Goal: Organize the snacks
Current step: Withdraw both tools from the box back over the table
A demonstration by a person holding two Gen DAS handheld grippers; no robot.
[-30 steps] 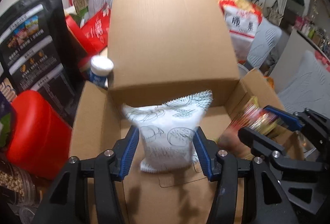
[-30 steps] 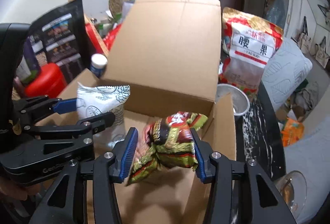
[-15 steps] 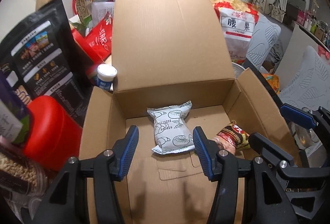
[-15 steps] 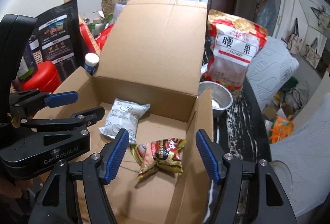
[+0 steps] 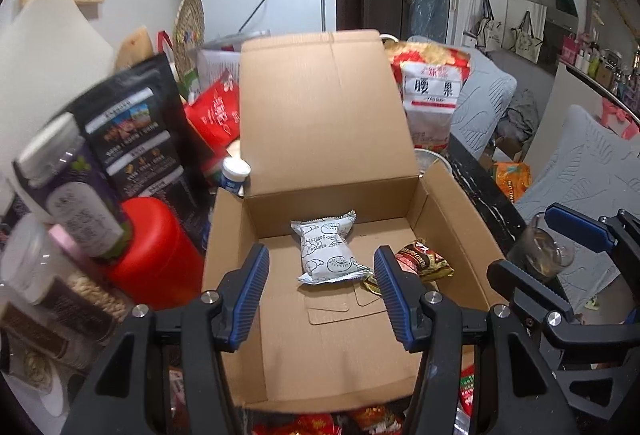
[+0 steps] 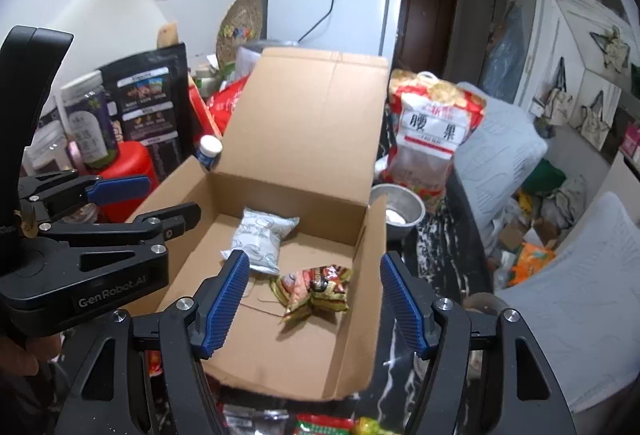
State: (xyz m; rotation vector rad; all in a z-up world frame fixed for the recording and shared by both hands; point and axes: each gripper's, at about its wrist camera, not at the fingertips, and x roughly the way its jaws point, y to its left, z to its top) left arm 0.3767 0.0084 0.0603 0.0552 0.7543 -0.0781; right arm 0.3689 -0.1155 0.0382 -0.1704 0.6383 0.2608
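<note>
An open cardboard box [image 5: 452, 243] stands in front of me, lid flap up; it also shows in the right wrist view [image 6: 372, 275]. A white snack packet [image 5: 326, 253] lies on its floor, also in the right wrist view [image 6: 262, 241]. A red-and-gold snack packet [image 5: 422, 261] lies to its right, also in the right wrist view [image 6: 316, 289]. My left gripper [image 5: 318, 295] is open and empty above the box's near part. My right gripper [image 6: 312, 305] is open and empty, above and behind the red-and-gold packet.
Left of the box stand a red canister [image 5: 156, 259], a black pouch [image 5: 136, 139], jars [image 5: 72, 187] and a small white-capped bottle [image 5: 235, 173]. A big cashew bag [image 6: 432, 139] and a metal bowl [image 6: 400, 209] are at the right. A glass [image 5: 540, 253] stands near the right gripper. More packets lie at the near edge [image 6: 324, 425].
Both grippers opened and let their packets drop into the box, then pulled back and up. The white and the red-and-gold packet now lie on the box floor.
</note>
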